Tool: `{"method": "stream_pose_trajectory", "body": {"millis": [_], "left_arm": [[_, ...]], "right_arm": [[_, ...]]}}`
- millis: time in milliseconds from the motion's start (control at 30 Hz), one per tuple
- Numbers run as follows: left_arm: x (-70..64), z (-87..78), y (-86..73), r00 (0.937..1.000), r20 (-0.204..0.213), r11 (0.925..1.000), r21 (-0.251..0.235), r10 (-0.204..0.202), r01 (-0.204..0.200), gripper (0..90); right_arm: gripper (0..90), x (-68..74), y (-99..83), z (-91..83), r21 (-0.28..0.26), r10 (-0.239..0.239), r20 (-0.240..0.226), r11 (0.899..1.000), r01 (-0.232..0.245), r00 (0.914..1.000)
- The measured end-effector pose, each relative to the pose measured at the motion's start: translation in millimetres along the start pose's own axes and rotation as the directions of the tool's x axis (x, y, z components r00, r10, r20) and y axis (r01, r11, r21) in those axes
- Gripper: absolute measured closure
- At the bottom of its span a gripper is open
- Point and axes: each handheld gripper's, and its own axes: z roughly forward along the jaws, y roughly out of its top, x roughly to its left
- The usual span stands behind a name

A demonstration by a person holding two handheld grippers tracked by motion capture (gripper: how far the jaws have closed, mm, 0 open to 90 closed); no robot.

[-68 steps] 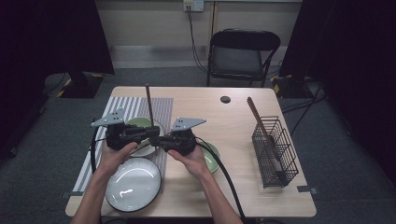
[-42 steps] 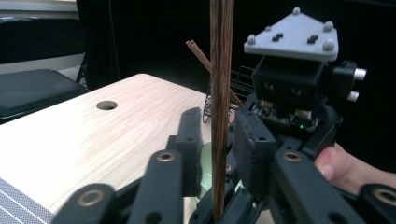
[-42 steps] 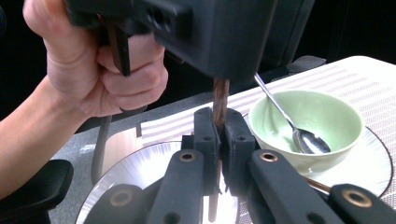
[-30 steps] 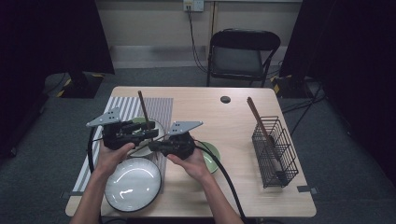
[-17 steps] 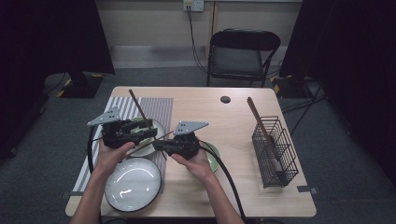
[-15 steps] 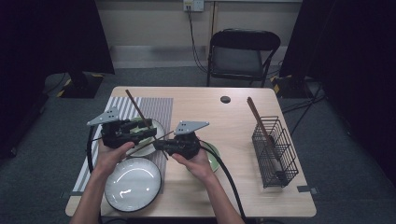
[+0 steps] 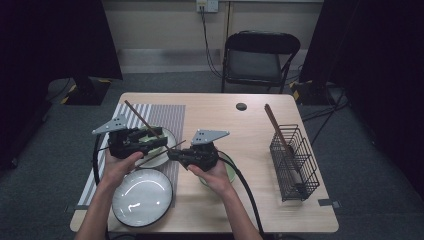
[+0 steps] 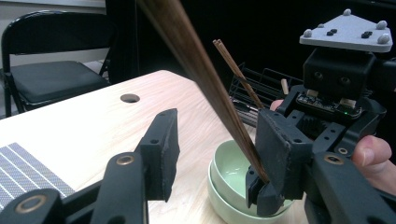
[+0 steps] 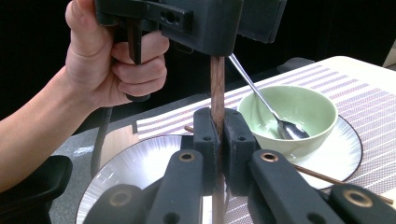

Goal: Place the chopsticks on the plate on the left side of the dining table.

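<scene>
The right gripper (image 9: 217,126) is clenched on one end of a chopstick (image 7: 142,120), which slants up over the table's left half and passes between the left gripper's (image 8: 217,128) released, wide-apart jaws. Held at one end only, the stick could pivot or slip and drop onto the bowl (image 9: 287,114) and spoon (image 9: 261,95) below. The table (image 7: 225,115) is pale wood with a striped mat (image 7: 170,115) and a wire basket (image 7: 295,160) by the right edge. Beyond the far edge stands a chair (image 7: 260,55) on grey carpet.
</scene>
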Motion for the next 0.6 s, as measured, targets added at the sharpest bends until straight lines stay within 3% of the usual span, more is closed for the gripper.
{"method": "stream_pose_trajectory", "body": {"millis": [600], "left_arm": [[1.9, 2.2, -2.3, 0.9999, 0.009, 0.9999, 0.01, -0.009, 0.009, 48.9]], "right_arm": [[85.8, 1.7, 2.0, -13.3, -0.004, -0.012, 0.029, 1.0, 0.012, 0.9995]]}}
